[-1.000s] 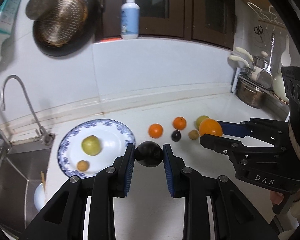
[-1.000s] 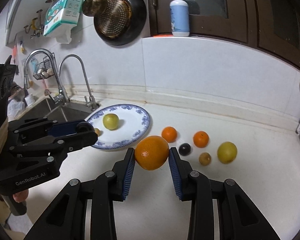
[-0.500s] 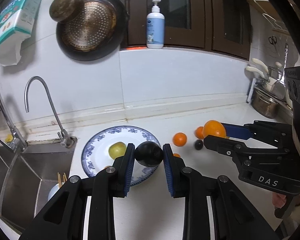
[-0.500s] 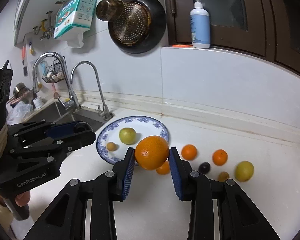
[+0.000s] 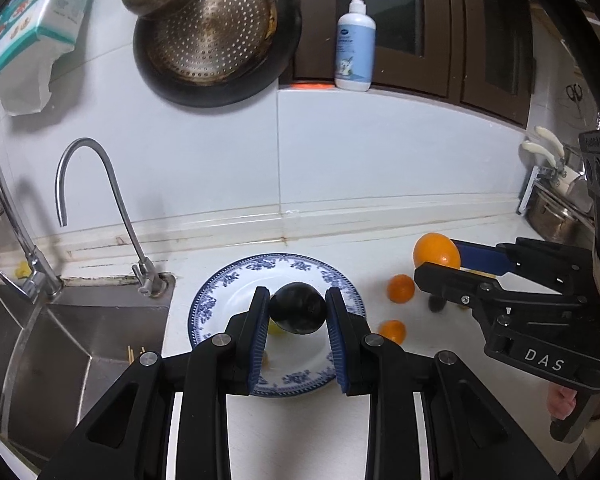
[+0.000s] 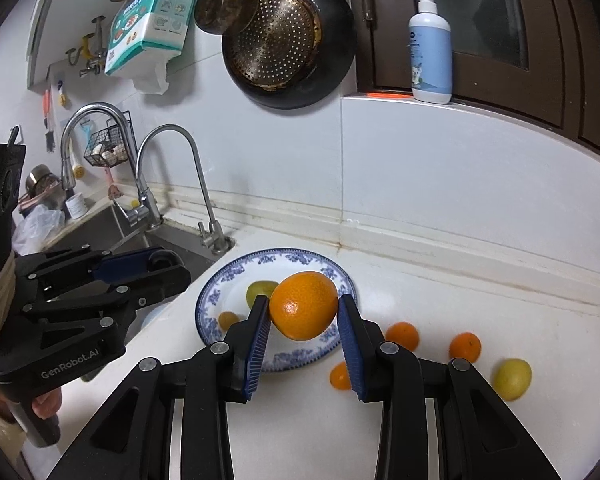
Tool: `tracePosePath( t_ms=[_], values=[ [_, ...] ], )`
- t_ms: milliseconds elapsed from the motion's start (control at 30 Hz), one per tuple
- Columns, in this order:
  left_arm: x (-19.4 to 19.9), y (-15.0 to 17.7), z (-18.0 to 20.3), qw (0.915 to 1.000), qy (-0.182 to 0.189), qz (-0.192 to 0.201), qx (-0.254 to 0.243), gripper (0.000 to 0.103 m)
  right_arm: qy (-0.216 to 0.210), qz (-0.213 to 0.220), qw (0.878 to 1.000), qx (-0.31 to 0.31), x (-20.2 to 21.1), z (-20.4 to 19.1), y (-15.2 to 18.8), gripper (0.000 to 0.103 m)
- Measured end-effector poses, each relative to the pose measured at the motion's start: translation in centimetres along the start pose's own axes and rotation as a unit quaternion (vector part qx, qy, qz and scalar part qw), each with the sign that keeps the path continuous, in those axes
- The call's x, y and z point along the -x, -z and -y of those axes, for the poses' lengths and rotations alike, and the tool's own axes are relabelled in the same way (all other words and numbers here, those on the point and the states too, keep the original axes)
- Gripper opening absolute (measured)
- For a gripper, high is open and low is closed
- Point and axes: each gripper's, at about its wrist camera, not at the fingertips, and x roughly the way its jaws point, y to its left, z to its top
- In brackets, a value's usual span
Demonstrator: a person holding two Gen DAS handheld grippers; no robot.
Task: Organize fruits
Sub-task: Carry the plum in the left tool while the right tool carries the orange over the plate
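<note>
left gripper (image 5: 298, 312): closed on a dark plum (image 5: 298, 314), pads pressing both sides, fruit carried in the air
right gripper (image 6: 303, 312): closed on a big orange (image 6: 303, 305), clamped at its widest part, also carried in the air
plate (image 6: 208, 312): blue-rimmed, on the worktop next to the sink (image 5: 60, 344) edge; already holds a green fruit (image 6: 260, 290) and a small orange fruit (image 6: 228, 319)
key relation: plate lies just ahead of and below both grippers; in the left wrist view the plum sits right over the plate middle, in the right wrist view the orange covers the plate's right half
nearer hand: left, judging by the views; the right gripper comes in from the side away from the sink
long axis: none, both fruits are roundish
free spot: plate's right and near part looks bare; green fruit is on the sink side
loose fruit: two tangerines (image 6: 402, 336), a kumquat (image 6: 339, 376) and a yellow-green fruit (image 6: 512, 378) on the worktop right of the plate
next, my guess: lower the plum first, then the orange beside it
risk: round fruit may roll into what is already on the plate
</note>
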Motion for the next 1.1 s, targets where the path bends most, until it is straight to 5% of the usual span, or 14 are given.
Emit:
tracePosePath(
  t_ms=[467,1100],
  values=[
    [-5.6,-1.9,-2.7,0.9987,-0.002,-0.043,-0.027,0.028,-0.019,-0.069,0.997,-0.011,-7.6,0.7,-3.1,0.036],
    [-16.8,-2.0,-7.4,0.9843,0.032,-0.170,0.037,0.028,-0.025,-0.192,0.980,-0.036,-18.8,2.3,-3.4,0.036]
  ],
)
